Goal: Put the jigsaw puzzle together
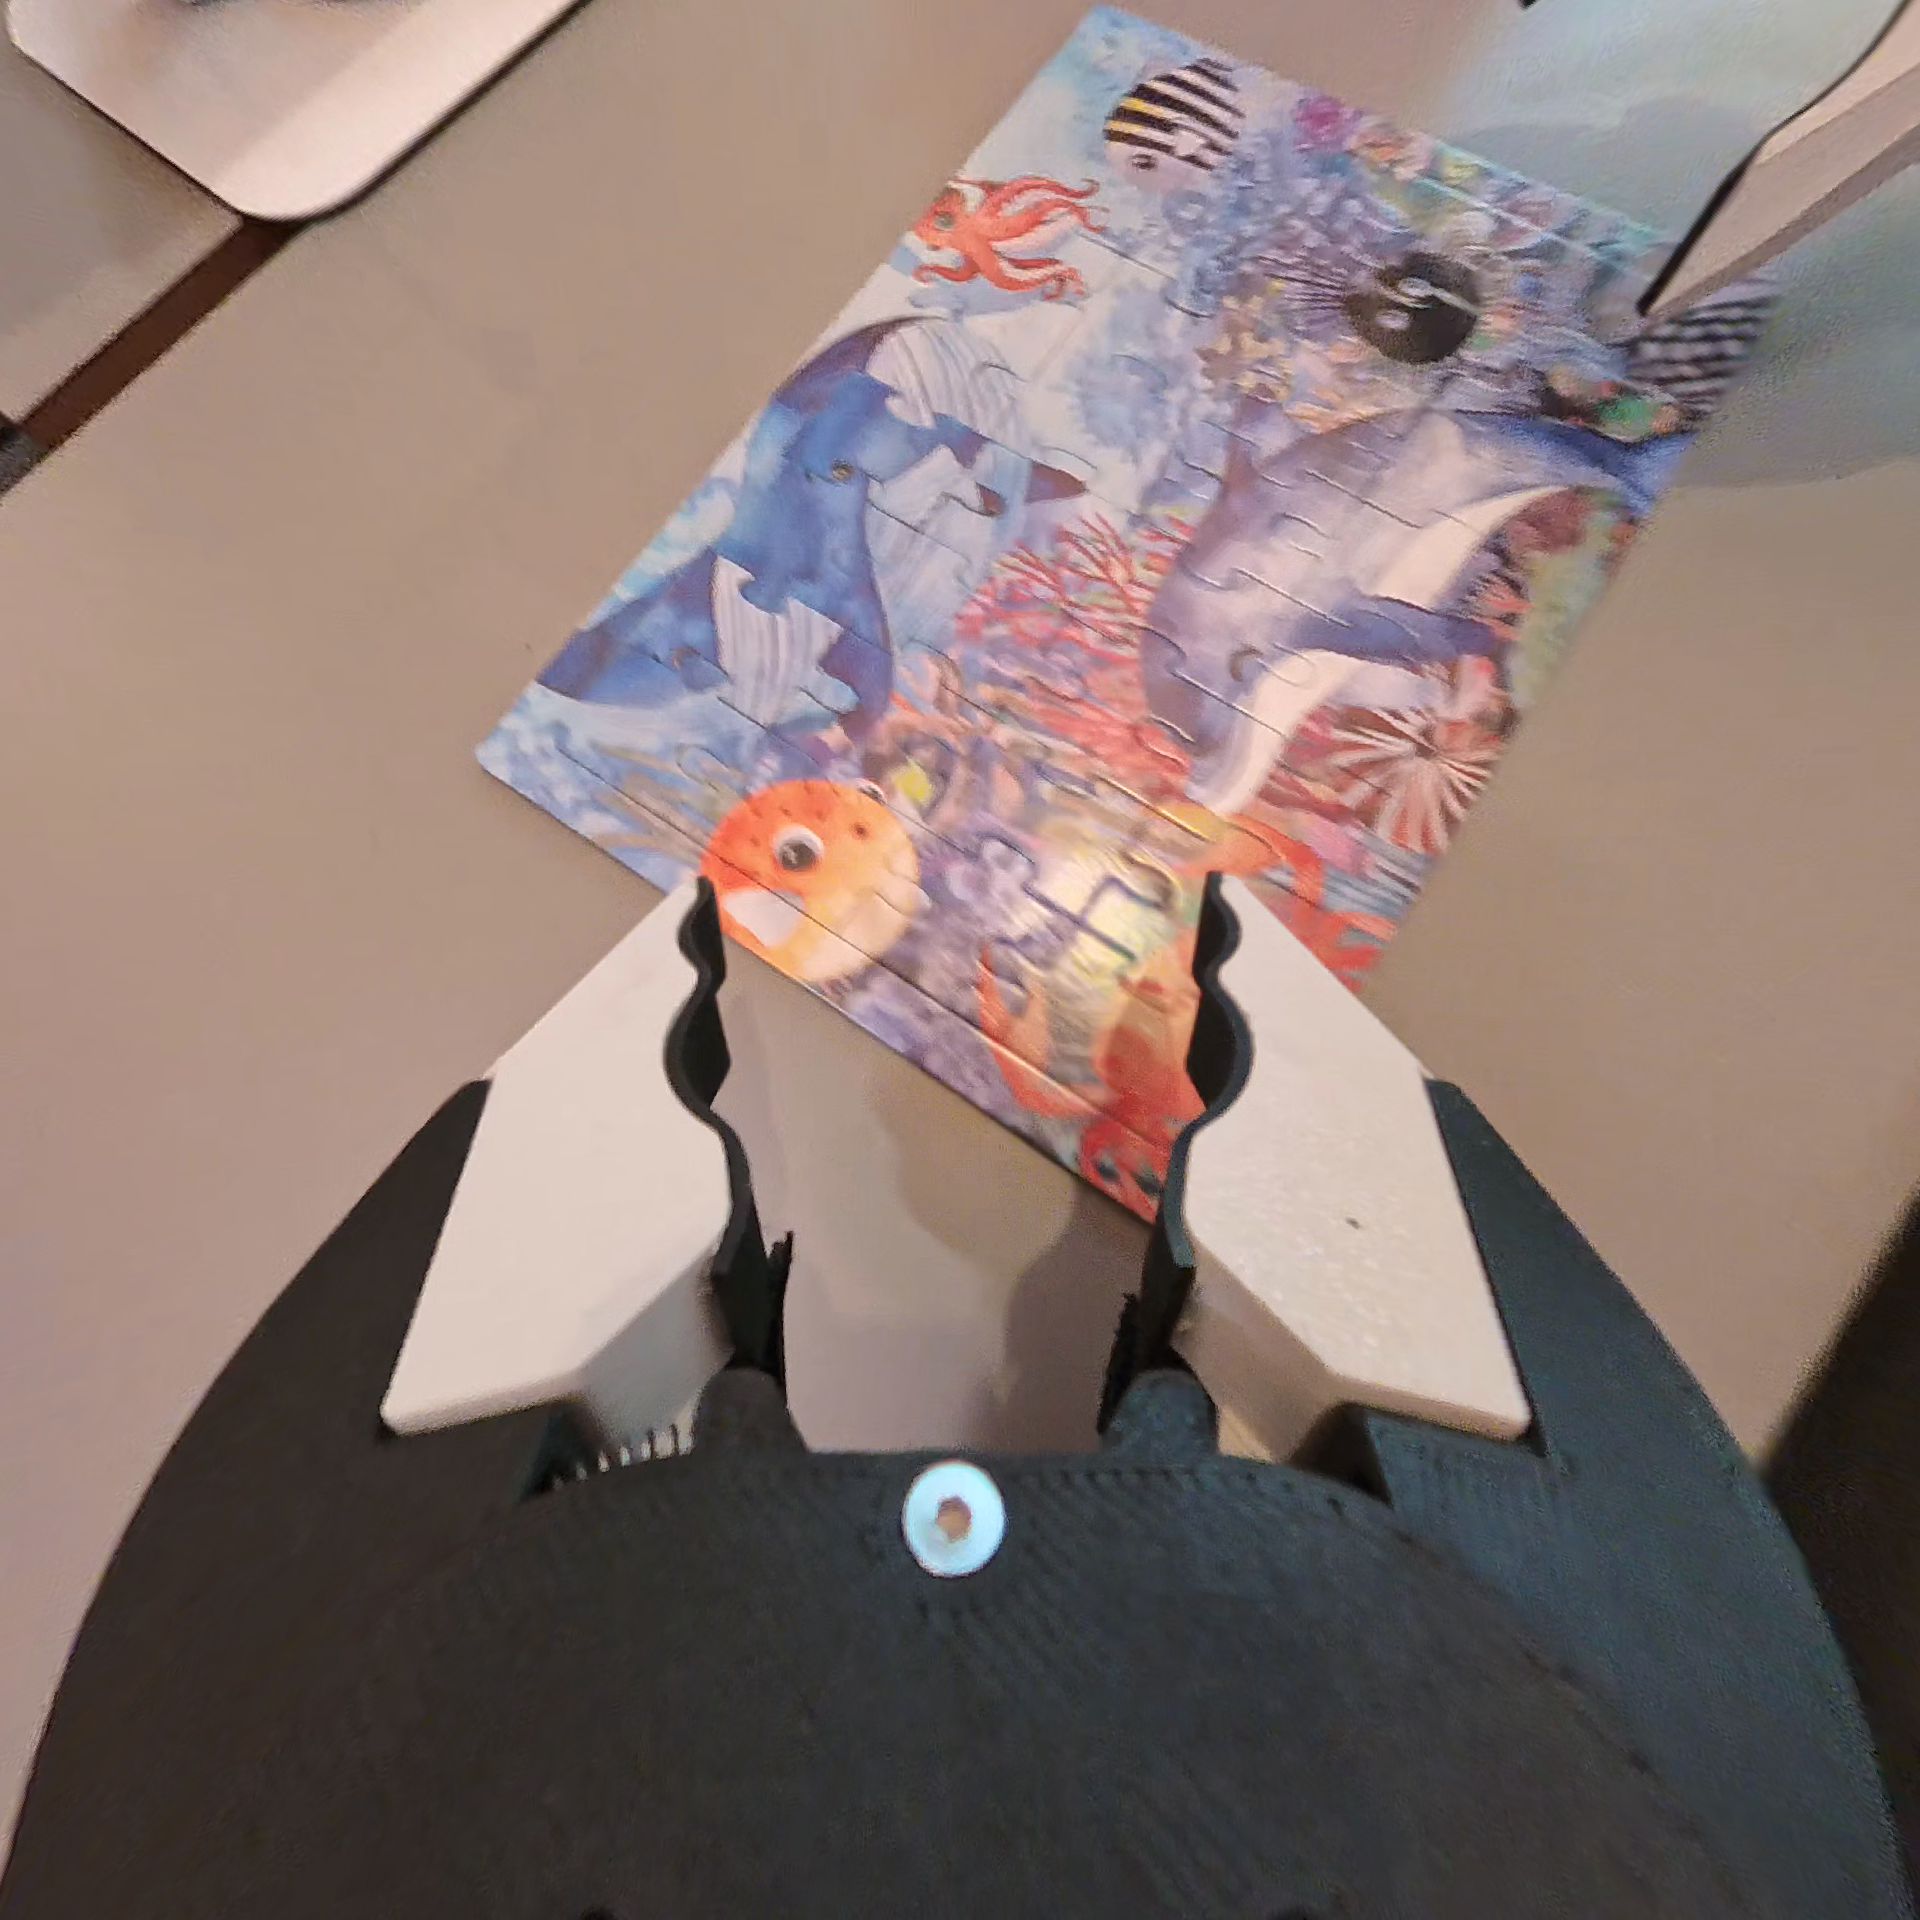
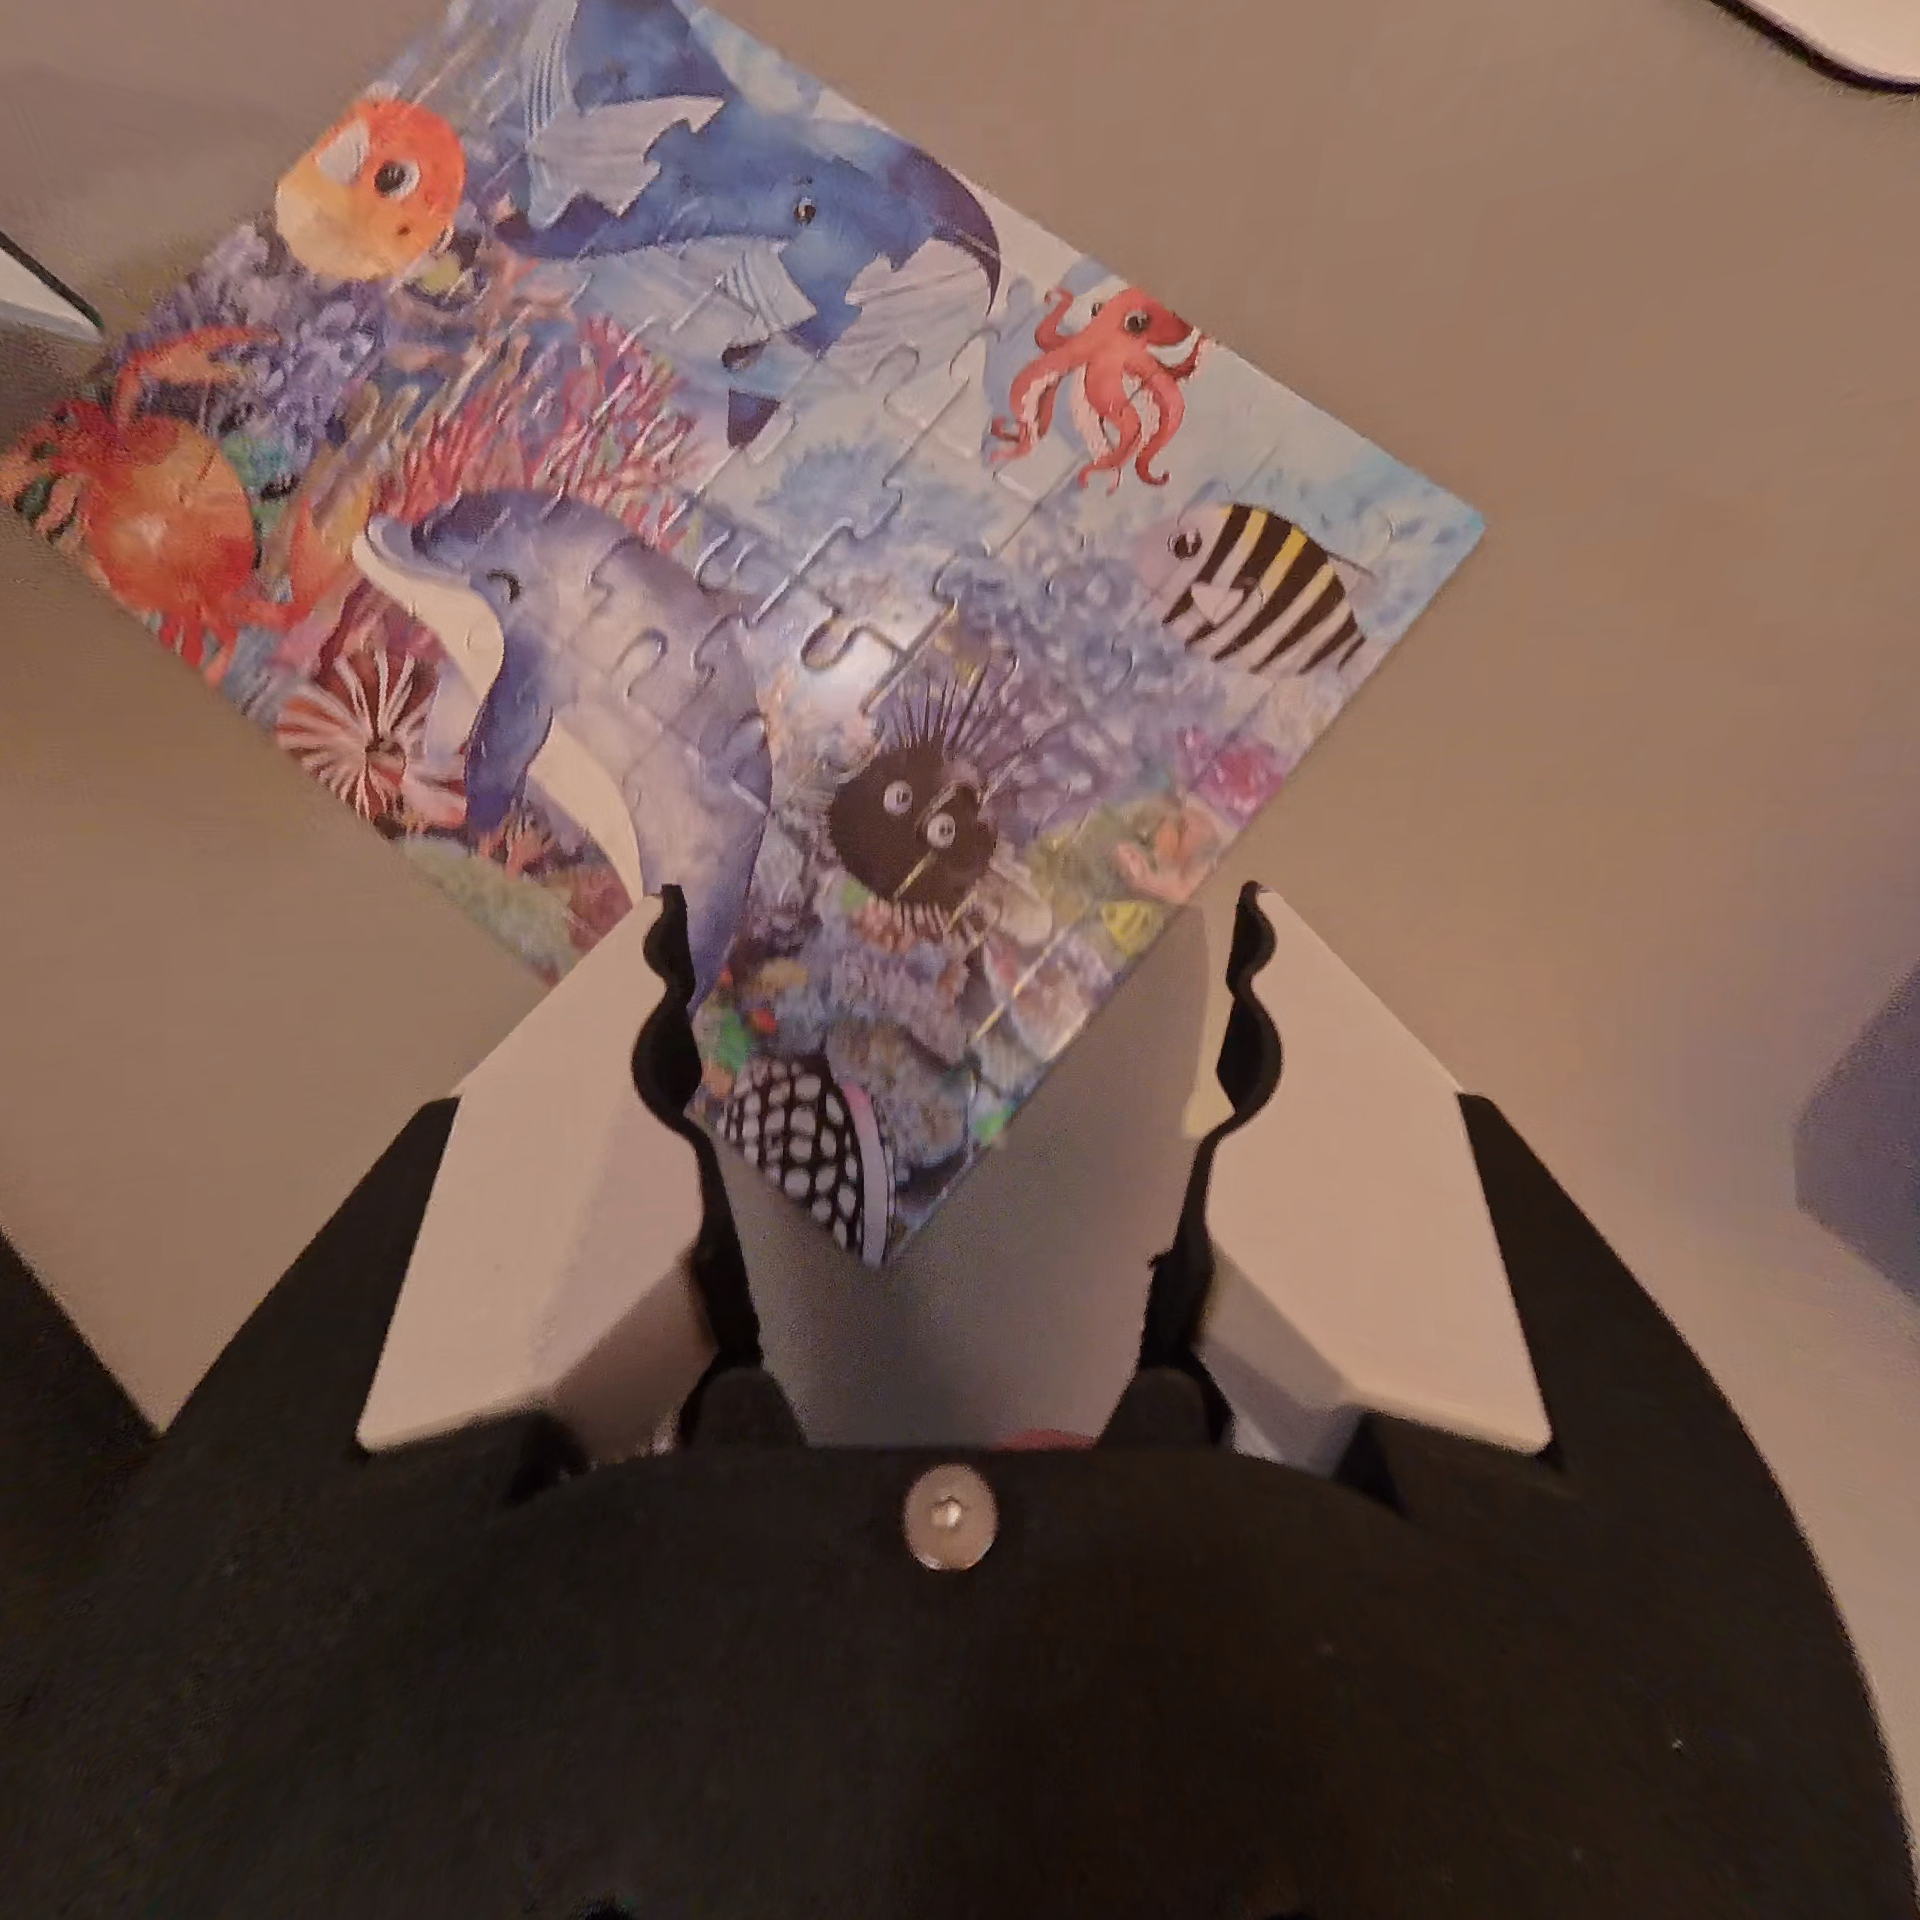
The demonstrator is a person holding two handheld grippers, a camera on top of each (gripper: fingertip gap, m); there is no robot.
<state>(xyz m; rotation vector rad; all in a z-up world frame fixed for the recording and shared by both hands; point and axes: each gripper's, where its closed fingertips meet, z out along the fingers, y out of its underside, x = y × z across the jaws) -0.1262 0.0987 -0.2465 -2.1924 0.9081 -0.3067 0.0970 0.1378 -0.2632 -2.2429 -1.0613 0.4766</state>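
**Sea-life puzzle seen assembled on the worktop**

The jigsaw puzzle (image 1: 1049, 582) is shown lying flat on the beige worktop (image 1: 364, 644), with its pieces interlocked into one rectangular sea-life picture set at an angle to both cameras. The left tool (image 1: 961, 894) is held with its jaws spread wide and nothing gripped; its fingertips are seen over the corner bearing the orange pufferfish and the crab. The right tool (image 2: 961, 899) is likewise held wide and empty, poised over the opposite corner, near the black sea urchin and a spotted shell. Contact between either tool and the puzzle cannot be judged. A pale rounded board (image 1: 260, 94) is seen at the worktop's far left edge in the left wrist view.
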